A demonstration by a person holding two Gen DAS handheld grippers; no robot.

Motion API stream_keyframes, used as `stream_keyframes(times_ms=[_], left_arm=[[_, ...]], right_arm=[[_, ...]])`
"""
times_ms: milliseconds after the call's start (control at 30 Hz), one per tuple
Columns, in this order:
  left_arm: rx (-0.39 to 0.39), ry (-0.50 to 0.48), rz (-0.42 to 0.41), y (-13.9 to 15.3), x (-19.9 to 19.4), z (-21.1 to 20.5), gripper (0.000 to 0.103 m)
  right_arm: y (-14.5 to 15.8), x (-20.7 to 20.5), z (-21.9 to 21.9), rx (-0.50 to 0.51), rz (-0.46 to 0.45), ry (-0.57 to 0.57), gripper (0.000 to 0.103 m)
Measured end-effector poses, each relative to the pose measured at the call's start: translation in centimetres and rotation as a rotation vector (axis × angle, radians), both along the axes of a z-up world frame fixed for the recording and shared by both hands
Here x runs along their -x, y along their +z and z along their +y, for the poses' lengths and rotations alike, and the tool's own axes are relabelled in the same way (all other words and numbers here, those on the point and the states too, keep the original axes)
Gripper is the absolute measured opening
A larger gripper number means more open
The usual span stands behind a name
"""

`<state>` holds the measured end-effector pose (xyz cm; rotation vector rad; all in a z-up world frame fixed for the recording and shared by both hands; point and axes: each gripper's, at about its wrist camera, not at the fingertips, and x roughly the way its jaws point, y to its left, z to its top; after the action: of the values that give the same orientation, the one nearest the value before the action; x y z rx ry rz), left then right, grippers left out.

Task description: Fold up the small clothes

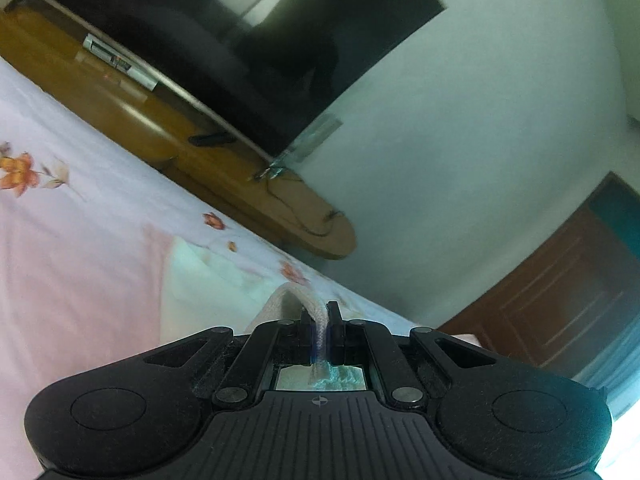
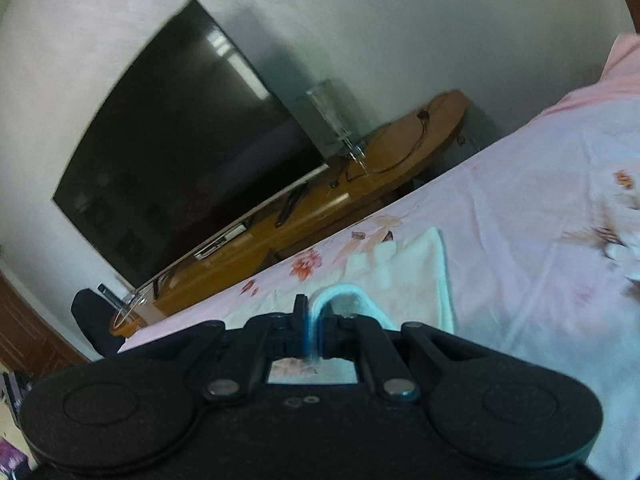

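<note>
A small pale, whitish-mint garment (image 1: 208, 280) lies spread on the pink floral bedsheet (image 1: 80, 240). My left gripper (image 1: 320, 316) is shut on a ribbed edge of the garment, which arches up out of the closed jaws. In the right wrist view the same garment (image 2: 404, 276) stretches ahead of my right gripper (image 2: 316, 312), which is shut on a looped fold of its light blue-white edge. Both grippers are lifted above the bed, tilted and pointing slightly downward. The cloth under the gripper bodies is hidden.
Beyond the bed's far edge stands a wooden TV cabinet (image 1: 240, 176) with a large dark television (image 2: 184, 152) against a white wall. A brown wooden door (image 1: 560, 300) is at the right. A dark chair back (image 2: 92, 320) shows at the left.
</note>
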<state>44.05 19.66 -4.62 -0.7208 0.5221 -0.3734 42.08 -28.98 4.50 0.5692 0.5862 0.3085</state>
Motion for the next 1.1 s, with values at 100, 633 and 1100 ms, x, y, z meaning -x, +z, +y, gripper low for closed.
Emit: stream_keyframes(times_ms=[100, 633, 1100], left_arm=[[0.000, 0.006, 0.051, -2.5, -4.7, 0.3, 0.004], [-0.222, -0.056, 0.054, -5.0, -10.3, -1.3, 0.047], [-0.397, -0.063, 0.023, -4.4, -10.9, -3.2, 0.003]], right_arm=[[-2.9, -5.1, 0.0, -0.008, 0.061, -0.023, 0.005], [-9.5, -11.1, -2.0, 0.034, 0.011, -0.071, 0.040], [-9.2, -13.2, 4.1, 0.453, -0.023, 0.087, 0.004]])
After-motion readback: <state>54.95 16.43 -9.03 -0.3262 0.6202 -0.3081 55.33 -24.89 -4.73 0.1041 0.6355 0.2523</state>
